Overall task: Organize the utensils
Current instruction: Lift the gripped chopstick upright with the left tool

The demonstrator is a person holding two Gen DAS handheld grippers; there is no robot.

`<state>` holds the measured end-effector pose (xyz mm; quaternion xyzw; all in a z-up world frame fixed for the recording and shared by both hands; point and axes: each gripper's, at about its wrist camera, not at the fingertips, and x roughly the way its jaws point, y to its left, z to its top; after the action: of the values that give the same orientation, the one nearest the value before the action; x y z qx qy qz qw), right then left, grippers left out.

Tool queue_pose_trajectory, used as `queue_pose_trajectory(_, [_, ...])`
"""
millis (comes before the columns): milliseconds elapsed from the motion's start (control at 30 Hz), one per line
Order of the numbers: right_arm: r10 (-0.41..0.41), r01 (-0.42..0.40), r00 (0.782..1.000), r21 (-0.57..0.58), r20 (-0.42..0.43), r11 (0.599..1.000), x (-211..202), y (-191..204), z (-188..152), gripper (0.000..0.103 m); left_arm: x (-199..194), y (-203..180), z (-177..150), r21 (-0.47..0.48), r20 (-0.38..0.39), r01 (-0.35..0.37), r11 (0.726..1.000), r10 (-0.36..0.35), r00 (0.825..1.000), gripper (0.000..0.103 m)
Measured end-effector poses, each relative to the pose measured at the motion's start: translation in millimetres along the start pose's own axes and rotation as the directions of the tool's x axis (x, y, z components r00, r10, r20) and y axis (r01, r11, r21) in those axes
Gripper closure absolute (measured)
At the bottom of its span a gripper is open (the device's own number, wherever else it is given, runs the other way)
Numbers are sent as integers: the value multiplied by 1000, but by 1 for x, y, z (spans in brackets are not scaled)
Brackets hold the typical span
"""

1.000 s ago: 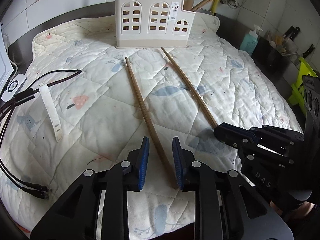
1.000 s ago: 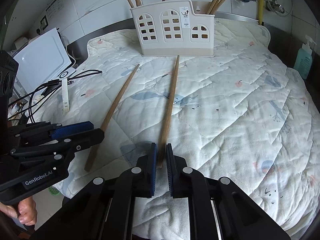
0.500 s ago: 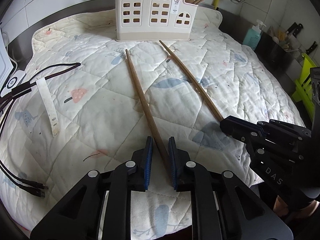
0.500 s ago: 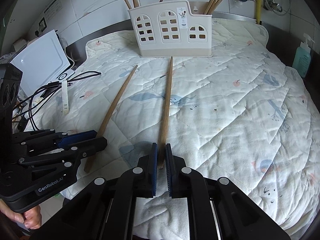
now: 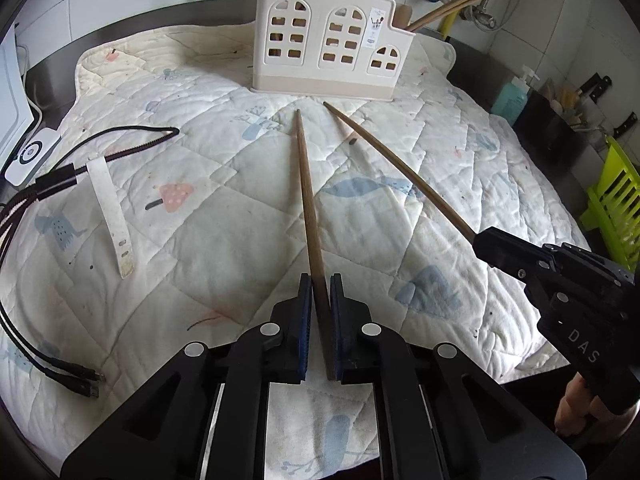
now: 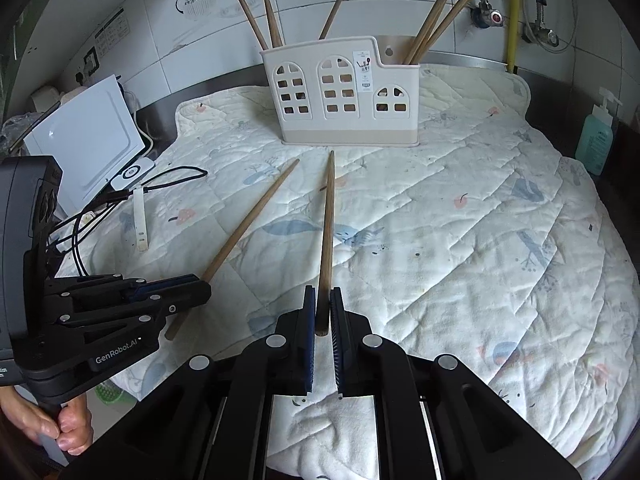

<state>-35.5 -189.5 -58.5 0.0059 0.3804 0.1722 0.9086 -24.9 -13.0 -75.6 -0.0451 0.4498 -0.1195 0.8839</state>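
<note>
On the quilted mat (image 5: 460, 184), near the far utensil holder (image 5: 328, 56) already stocked with several sticks, each remaining chopstick is clamped at its near end: left chopstick (image 5: 306, 184) by the left gripper (image 5: 318, 312), right chopstick (image 6: 327, 224) by the right gripper (image 6: 322, 312), neither yet stowed.

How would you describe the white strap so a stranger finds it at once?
Start at the cream holder on the quilt. Look left to the black cables. The strap lies flat beside them: pale, with small slots at one end, unlike the two brown chopsticks.
</note>
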Motion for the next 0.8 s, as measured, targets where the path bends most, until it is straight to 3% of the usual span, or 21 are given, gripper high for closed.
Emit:
queue_pose_trajectory(400, [-27, 35, 985, -46, 170, 998, -50, -2, 48, 96, -40, 7, 37, -7, 162, 7, 1000, -6, 987, 98])
queue_pose_trajectory(800, [-20, 43, 959, -75, 284, 996, -81, -9, 96, 96, -59, 11, 65, 15, 266, 3, 1000, -7, 964, 98])
